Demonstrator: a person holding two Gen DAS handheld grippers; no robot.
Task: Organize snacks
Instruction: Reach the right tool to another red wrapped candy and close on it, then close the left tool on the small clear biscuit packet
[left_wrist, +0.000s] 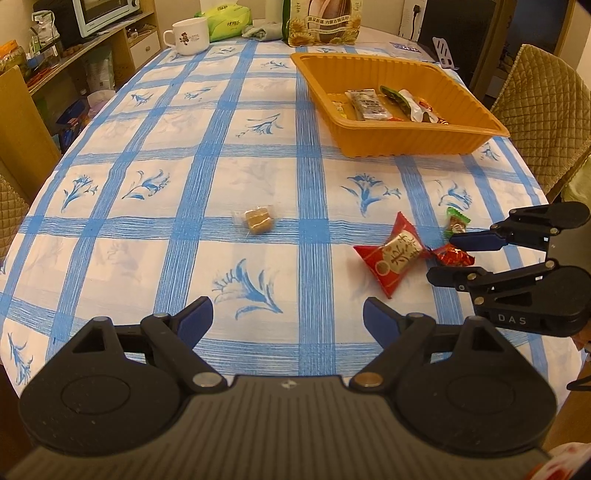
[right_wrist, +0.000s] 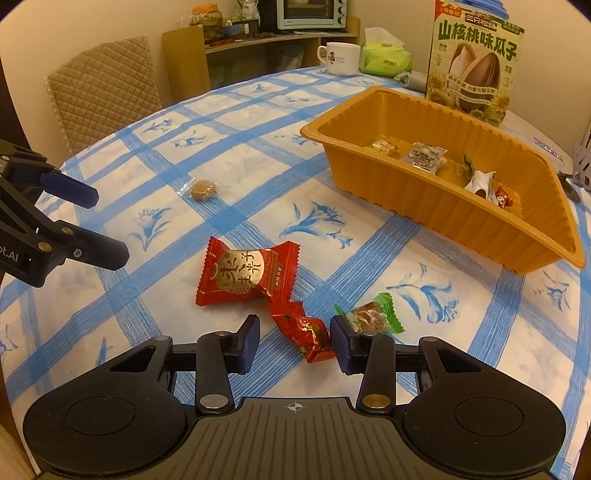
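Lying on a blue-and-white checked tablecloth (left_wrist: 229, 155), with the orange tray (right_wrist: 436, 206) as landmark:

- Orange tray: ribbed plastic, sitting toward the far side of the cloth and holding several wrapped snacks at one end, among them a dark packet (left_wrist: 367, 105) and a white-and-green wrapper (left_wrist: 408, 101).
- Large red packet (right_wrist: 245, 275): lying on the cloth on the near side of the tray, well apart from it.
- Small red candy (right_wrist: 308, 334): lying just beside the large red packet, farther from the tray, and sitting between the fingers of the right gripper (right_wrist: 294, 341). Its wrapper end is reaching the right-hand pad; the left-hand pad is standing clear of it, so the jaws are partly apart and not clamping.
- Green-wrapped candy (right_wrist: 373, 314): lying near the tray's near wall, just beyond the right gripper's right-hand finger.
- Brown sweet in clear wrap (left_wrist: 258, 219): lying alone, well apart from the tray and from the other loose snacks.
- Left gripper (left_wrist: 288, 317): hovering over bare cloth on the near side of the tray, jaws standing wide apart with nothing between them.
- Sunflower-seed bag (right_wrist: 474, 62), white mug (right_wrist: 341, 57) and green tissue pack (right_wrist: 386, 57): standing beyond the tray's far side.
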